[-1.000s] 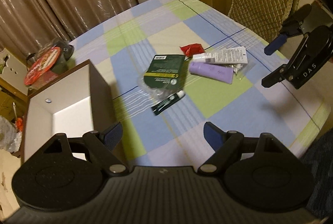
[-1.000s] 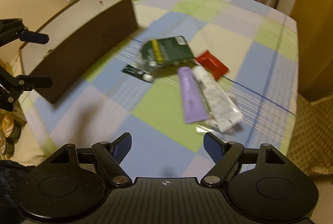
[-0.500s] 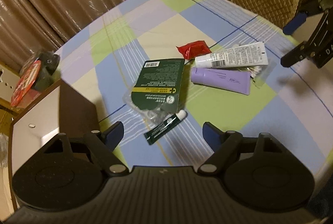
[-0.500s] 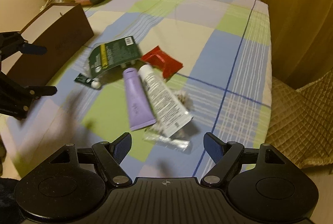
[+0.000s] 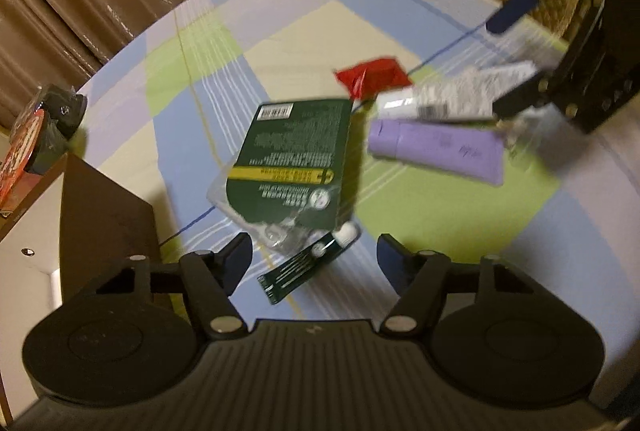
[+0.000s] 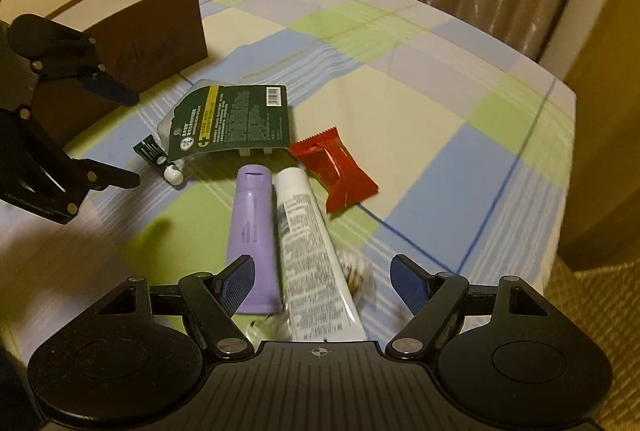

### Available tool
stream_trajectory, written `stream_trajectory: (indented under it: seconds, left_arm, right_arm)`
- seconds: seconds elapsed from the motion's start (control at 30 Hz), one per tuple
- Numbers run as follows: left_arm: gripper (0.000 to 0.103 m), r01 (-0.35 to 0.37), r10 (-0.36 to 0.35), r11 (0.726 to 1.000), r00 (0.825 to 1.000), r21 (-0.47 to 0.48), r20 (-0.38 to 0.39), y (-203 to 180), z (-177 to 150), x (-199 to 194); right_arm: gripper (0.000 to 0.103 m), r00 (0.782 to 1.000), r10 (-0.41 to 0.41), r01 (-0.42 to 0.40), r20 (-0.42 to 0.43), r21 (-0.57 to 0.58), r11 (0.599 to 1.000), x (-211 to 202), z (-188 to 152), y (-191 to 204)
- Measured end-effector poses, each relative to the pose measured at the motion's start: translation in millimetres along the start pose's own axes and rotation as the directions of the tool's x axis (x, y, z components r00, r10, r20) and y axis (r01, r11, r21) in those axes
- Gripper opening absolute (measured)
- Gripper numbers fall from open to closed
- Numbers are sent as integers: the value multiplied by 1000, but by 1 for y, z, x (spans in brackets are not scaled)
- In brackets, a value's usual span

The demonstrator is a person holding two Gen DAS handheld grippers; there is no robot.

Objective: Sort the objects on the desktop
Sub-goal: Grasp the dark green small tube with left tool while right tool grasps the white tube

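My right hand-held gripper (image 6: 322, 277) hangs jaws apart over the white tube (image 6: 316, 255) and purple tube (image 6: 252, 231), lying side by side on the counter (image 6: 420, 103). My left hand-held gripper (image 5: 314, 257), also spread wide and empty, hovers above the small dark green tube (image 5: 304, 267) beside the green blister pack (image 5: 292, 159).

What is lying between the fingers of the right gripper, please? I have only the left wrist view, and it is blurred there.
Observer: The right gripper is open. The flat end of the white tube sits between its fingers, and the purple tube is by the left finger.
Operator: Is anything under the white tube?
Observer: Yes, a clear packet with brownish contents shows beside and under that flat end.
Operator: Do the two tubes touch?
Observer: They lie side by side and seem to touch along their length.
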State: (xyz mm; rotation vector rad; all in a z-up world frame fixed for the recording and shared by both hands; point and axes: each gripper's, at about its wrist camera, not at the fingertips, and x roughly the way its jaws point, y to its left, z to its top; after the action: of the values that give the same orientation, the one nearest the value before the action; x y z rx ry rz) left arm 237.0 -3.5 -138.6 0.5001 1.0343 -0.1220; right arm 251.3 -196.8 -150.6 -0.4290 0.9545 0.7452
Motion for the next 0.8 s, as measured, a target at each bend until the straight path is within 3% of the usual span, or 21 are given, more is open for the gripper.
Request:
stream_trajectory:
  seconds: [0.27,0.33,0.4,0.5,0.6,0.67,0.73,0.8]
  left_arm:
    - [63,14,-18,998,997,-54,-72,18,-12,44]
    - [57,49,-53,996,997,-76,-49,23,-13,44]
    - [40,89,-92,993,995,-79,-37,25,-16,43]
    - [29,142,-146,987,988,-80,-42,26,-22,38]
    - [18,213,-225,968,971,-131,-78,27,-30,32]
    - [18,236,-252,960,963,-148,-97,26,-34,28]
    - [19,217,-235,963,967,-159,-101,24,-35,25]
    - [32,215,-235,955,968,-206,-83,28,-32,27]
  right_arm:
    - [78,999,46,-45,-16,13,999,13,7,-3]
    - [78,999,51,-51,-18,15,999,13,7,-3]
    - [78,998,57,-57,-23,18,998,14,8,-4]
    - [78,998,61,-60,-30,27,998,15,7,-6]
    - [78,997,68,-67,-36,43,997,15,6,-9]
    - [78,997,70,-69,-39,43,997,16,6,-10]
    - [78,996,73,-71,-42,40,997,17,5,-11]
    - [78,996,70,-69,-46,32,997,18,7,-11]
